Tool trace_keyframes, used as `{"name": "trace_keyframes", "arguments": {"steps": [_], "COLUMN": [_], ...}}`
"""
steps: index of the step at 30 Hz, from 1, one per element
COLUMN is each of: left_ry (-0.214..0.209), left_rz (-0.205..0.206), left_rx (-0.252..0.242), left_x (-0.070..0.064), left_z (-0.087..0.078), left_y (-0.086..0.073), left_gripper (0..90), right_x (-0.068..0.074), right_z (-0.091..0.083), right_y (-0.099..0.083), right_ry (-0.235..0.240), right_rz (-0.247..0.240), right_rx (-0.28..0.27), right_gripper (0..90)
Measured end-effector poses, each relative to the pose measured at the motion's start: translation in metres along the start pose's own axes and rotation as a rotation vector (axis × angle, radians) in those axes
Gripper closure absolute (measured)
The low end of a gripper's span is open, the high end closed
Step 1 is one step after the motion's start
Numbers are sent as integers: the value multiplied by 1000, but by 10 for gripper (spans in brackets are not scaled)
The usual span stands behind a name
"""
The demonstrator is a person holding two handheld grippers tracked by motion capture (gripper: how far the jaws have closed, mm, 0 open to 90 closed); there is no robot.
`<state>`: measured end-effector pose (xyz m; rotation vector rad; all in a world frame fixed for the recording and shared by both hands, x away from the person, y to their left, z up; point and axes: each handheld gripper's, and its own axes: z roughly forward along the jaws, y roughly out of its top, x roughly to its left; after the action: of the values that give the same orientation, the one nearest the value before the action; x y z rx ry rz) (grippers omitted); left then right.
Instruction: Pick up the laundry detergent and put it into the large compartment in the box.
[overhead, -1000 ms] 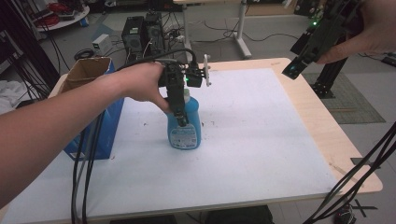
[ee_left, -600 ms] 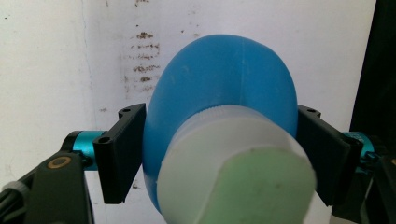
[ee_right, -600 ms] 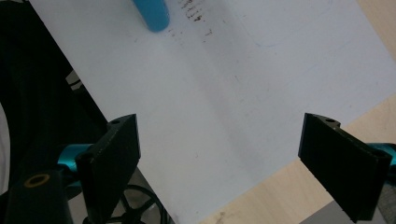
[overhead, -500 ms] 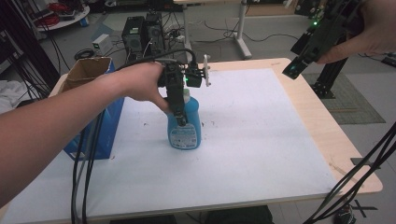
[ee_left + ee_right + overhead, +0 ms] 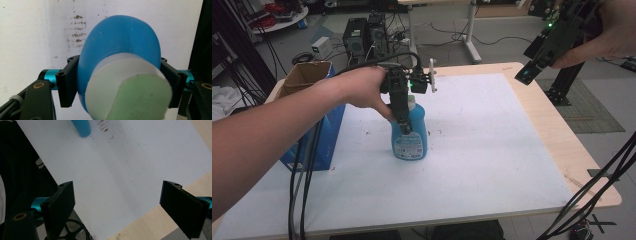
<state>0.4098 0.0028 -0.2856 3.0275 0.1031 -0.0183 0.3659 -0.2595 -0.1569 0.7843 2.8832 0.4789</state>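
Step in hand: I've got the blue bottle clamped in my left gripper. It's upright on the white mat, a bit toward 10 o'clock from the mat's centre. In the left gripper view my jaws sit on either side of the bottle just under the white cap, pads touching the shoulder at 9 and 3 o'clock. Base looks to be resting on the mat, so I read this as grip made, lift not yet started.

My right gripper hangs in the air off the 2 o'clock corner of the table, jaws spread wide, nothing between them. In its own view it looks down on the mat, with the bottle's blue base at 11 o'clock, well apart.

Containers: open cardboard box in a blue sleeve at 9 o'clock of the bottle, near the table's left edge. Can't see what's inside it from here. Bottle is capped; contents can't be told.

Next move, my guess: straight lift, keep it vertical. The grip is high on a tapered shoulder, so slipping or swinging is the risk. The box is the likely drop spot.
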Motion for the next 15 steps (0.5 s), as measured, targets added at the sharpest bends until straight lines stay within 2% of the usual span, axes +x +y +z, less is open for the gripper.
{"name": "trace_keyframes", "arguments": {"steps": [15], "left_ry": [10], "left_rz": [2], "left_rx": [0], "left_x": [1], "left_z": [-1], "left_y": [0], "left_gripper": [347], "right_x": [0], "right_z": [0], "right_y": [-1], "right_ry": [0], "right_rz": [3], "right_rx": [0], "right_gripper": [120]}}
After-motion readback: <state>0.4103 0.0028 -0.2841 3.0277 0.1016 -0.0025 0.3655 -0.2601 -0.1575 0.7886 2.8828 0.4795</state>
